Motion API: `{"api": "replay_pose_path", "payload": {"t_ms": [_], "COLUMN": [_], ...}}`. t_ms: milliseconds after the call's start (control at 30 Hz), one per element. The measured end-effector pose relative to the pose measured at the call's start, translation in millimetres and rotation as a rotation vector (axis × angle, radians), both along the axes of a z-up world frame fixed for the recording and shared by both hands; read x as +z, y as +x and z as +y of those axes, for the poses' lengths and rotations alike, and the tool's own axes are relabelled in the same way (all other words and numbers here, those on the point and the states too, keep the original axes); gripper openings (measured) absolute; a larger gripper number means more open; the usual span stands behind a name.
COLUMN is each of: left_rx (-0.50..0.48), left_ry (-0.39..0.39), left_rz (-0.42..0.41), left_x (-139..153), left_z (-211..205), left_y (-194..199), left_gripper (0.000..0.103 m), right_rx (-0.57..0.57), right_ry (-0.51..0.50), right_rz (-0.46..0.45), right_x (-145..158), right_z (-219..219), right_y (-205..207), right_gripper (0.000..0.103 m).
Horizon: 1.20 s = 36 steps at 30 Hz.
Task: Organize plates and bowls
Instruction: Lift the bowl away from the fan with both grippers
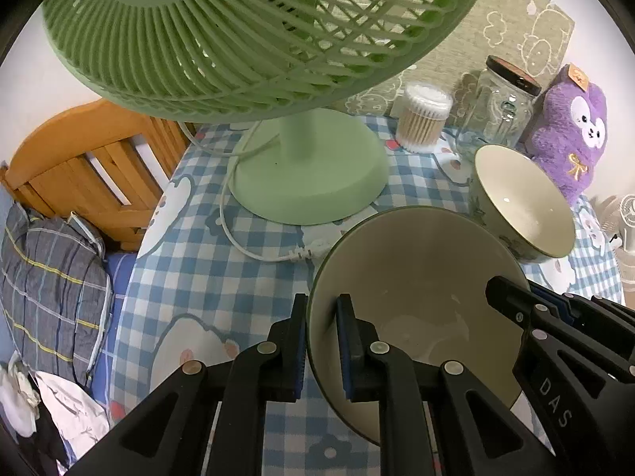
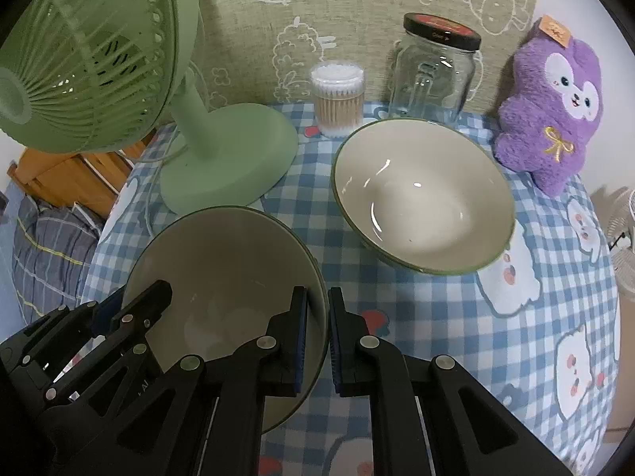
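Bowl (image 1: 416, 301) nearest us on the checked tablecloth (image 2: 436, 309) sits pinched at opposite rims by our left gripper (image 1: 321, 341) and right gripper (image 2: 317, 341), both clamped on its thin glazed wall, which we judge stiff, slippery and breakable.

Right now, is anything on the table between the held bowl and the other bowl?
Nothing visible: only bare checked tablecloth lies between the held bowl and the other bowl. The fan stands off to the side.

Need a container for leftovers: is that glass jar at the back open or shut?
Shut. The glass jar stands upright with its black lid seated on top.
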<state>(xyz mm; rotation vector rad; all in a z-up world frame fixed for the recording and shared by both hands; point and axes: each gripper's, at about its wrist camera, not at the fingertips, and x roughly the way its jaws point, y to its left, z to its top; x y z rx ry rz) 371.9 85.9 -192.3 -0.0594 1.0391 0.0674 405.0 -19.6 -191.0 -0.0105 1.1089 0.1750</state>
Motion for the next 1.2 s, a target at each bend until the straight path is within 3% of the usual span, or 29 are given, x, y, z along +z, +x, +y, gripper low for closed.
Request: {"api": "replay_pose_path", "payload": {"t_ms": [533,1200], "left_rx": [-0.025,-0.137], "left_ry": [-0.029,-0.009], "left_rz": [-0.017,-0.088], "left_x": [40,103], "left_z": [-7,-22], "left_y": [-47,-129], "left_gripper": [0.011,0.011], "right_rx": [-0.03,-0.129], "right_ry": [-0.02,-0.011], "right_rz": [-0.016,-0.076], "right_x": [45,110], "right_z": [-7,-29], "right_y": [-50,-156], "right_gripper": [0.013,0.013]}}
